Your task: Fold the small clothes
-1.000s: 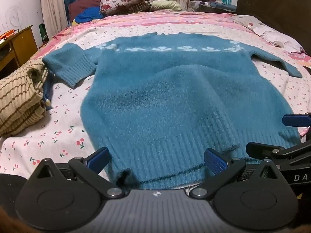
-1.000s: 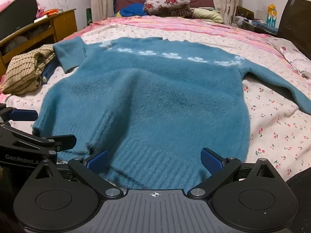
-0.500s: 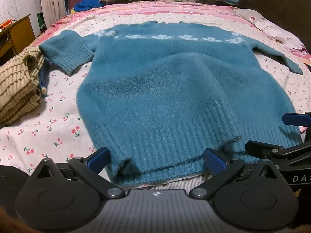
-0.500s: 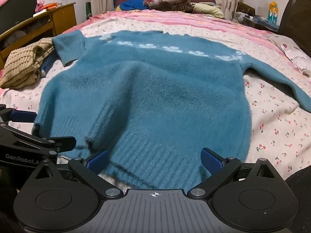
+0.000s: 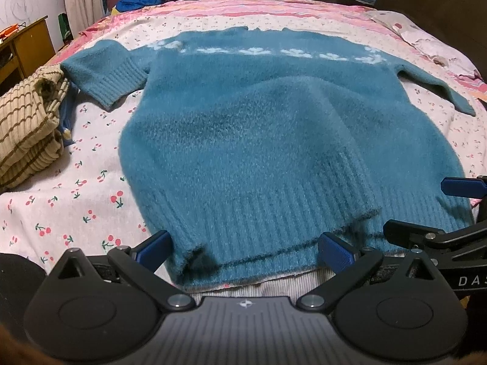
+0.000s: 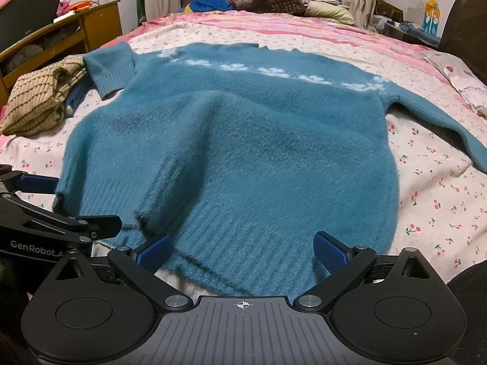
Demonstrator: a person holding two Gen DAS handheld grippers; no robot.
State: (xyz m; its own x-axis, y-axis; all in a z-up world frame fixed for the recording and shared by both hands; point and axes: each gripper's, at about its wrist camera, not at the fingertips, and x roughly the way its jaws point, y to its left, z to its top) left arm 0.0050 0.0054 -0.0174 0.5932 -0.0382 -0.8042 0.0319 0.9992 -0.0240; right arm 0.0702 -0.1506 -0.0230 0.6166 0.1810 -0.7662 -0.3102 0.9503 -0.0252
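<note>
Teal knit sweater (image 5: 274,140): spread face-up on cherry-print bedsheet (image 5: 61,206), ribbed hem nearest, now settled lower and flatter than a second ago, one central ridge remaining. Left gripper (image 5: 243,248) and right gripper (image 6: 242,248): jaws wide apart, straddling hem, gripping nothing. Laid out for folding, no fold yet made; striped beige garment (image 5: 27,130) piled beside left sleeve.

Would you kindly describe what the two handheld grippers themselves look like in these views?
Both match: the left gripper and right gripper have a ribbed dark grey body with a small white crosshair mark, two round black discs, black linkage arms with silver pivot screws, and blue textured fingertip pads. White lettering shows on each one's side, "GenRobot.A" on the left, "DAS" on the right. No cables or sleeves are visible.
</note>
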